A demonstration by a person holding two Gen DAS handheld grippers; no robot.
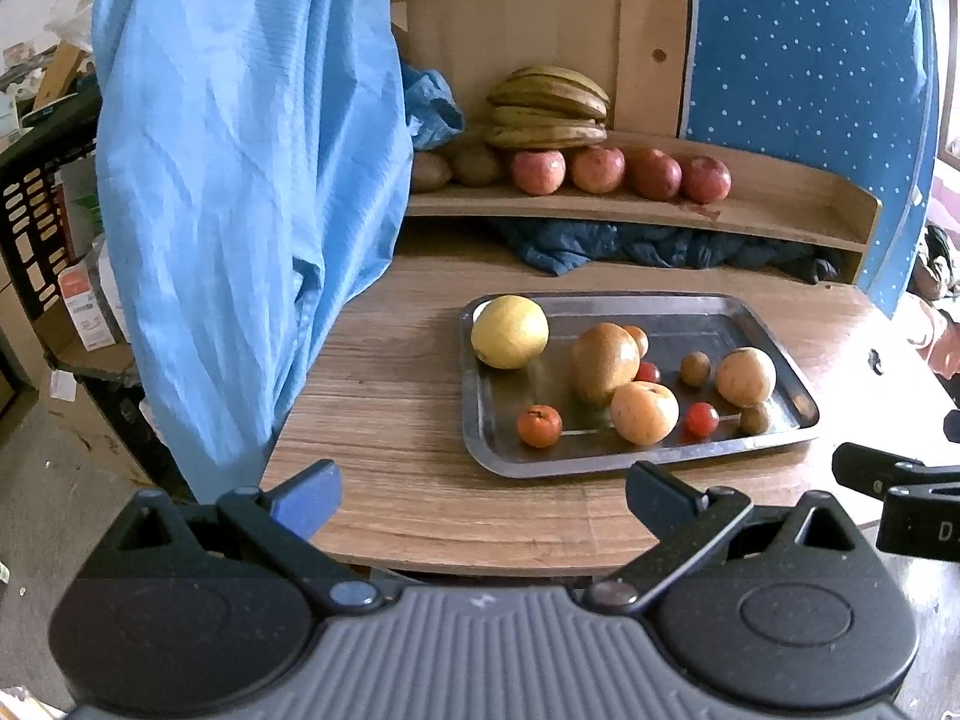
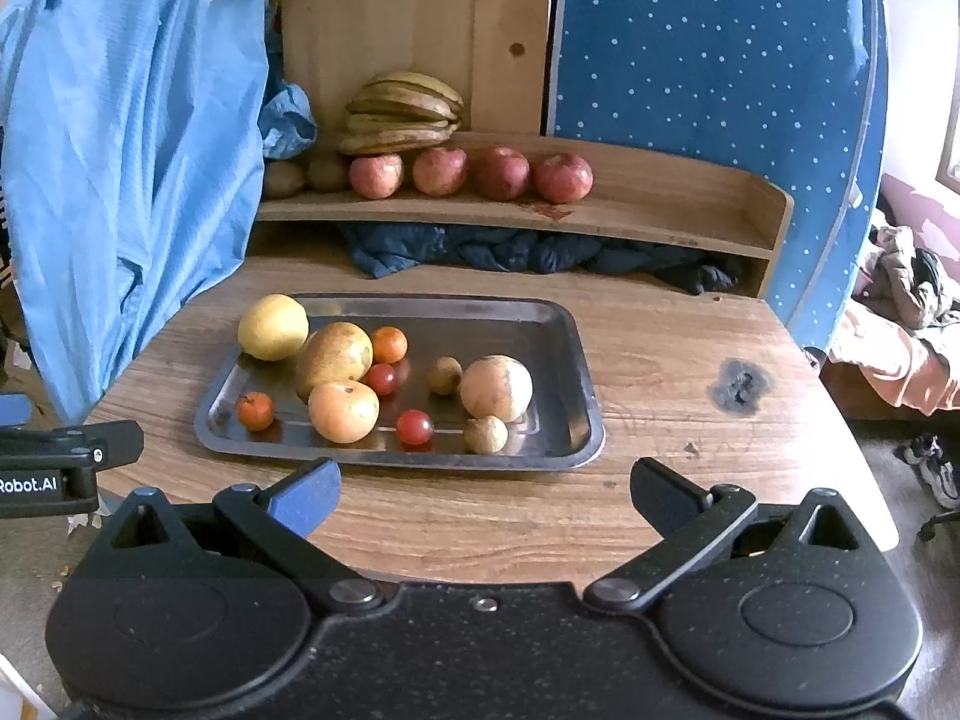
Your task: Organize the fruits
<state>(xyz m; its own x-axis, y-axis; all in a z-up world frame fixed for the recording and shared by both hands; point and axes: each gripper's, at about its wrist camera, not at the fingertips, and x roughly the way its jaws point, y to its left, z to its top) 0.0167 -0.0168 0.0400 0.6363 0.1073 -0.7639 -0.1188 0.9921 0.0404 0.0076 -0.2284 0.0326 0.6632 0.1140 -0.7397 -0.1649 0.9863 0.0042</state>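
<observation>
A steel tray [image 1: 774, 324] [image 2: 564, 324] on the wooden table holds several loose fruits: a yellow lemon [image 1: 509, 331] [image 2: 273, 327], a brown pear-like fruit [image 1: 603, 362] [image 2: 333, 357], orange fruits [image 1: 644, 412] [image 2: 343, 411], small red tomatoes [image 1: 702, 419] [image 2: 414, 426] and small brown fruits. A wooden shelf [image 1: 780, 204] [image 2: 690, 210] behind carries bananas [image 1: 549, 105] [image 2: 405, 111] and a row of red apples [image 1: 621, 171] [image 2: 471, 174]. My left gripper [image 1: 483, 495] is open and empty before the tray. My right gripper [image 2: 483, 492] is open and empty too.
A light blue cloth [image 1: 240, 180] [image 2: 120, 180] hangs at the left over the table edge. A dark blue cloth [image 1: 630, 246] [image 2: 510, 252] lies under the shelf. A blue dotted panel [image 1: 810, 60] [image 2: 720, 60] stands at the back right. A dark burn mark [image 2: 739, 391] is on the table.
</observation>
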